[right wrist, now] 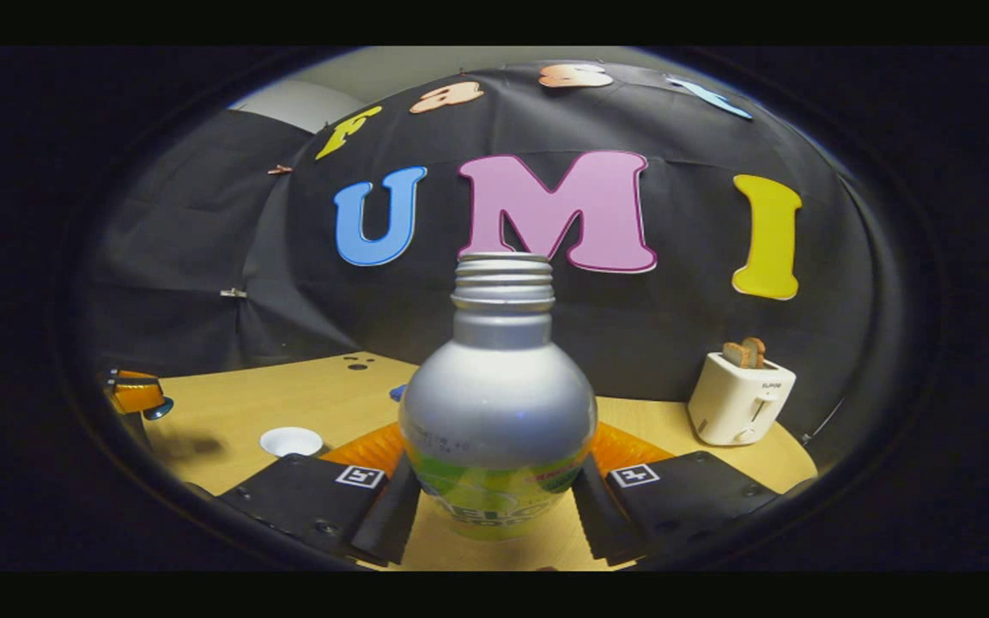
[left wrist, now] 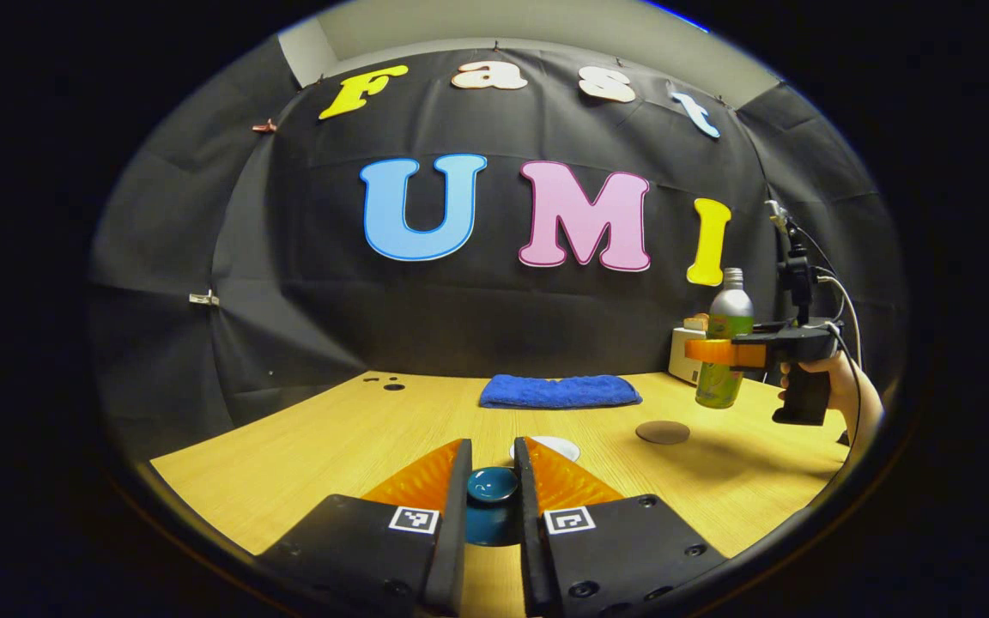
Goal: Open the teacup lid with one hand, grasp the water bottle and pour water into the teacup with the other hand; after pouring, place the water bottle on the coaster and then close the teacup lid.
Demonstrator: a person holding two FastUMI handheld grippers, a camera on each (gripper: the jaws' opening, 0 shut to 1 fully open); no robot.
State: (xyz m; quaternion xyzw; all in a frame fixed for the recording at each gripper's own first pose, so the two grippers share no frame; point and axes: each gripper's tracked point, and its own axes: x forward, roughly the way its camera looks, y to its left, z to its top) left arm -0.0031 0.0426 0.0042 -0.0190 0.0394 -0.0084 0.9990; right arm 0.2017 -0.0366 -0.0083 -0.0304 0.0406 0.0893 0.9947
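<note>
The teacup lid (left wrist: 493, 483) is dark teal with a round knob. It sits low in the middle of the left gripper view, pinched between the two fingers of the left gripper (left wrist: 493, 463). The lid is off the cup. The open white teacup (left wrist: 556, 445) peeks out just behind the finger tips, and it also shows at the lower left of the right gripper view (right wrist: 291, 441).

The water bottle (right wrist: 499, 403) is silver on top and green below. It stands upright in the middle of the right gripper view. The right gripper (right wrist: 496, 493) squeezes it from both sides, low on its body. Its top has no cap. At the right of the left gripper view the bottle (left wrist: 725, 348) hangs in the air above the table (left wrist: 288, 446). The round brown coaster (left wrist: 663, 432) lies on the table down and to the left of it.

The bottle is not yet over the cup. The cup is small and low, so tipping too soon or too fast could splash water on the table. The smooth bottle might slip as it tilts, but I cannot tell how tight the hold is. A blue towel (left wrist: 559, 391) lies farther back, and a white toaster (right wrist: 740, 397) stands at the right.
</note>
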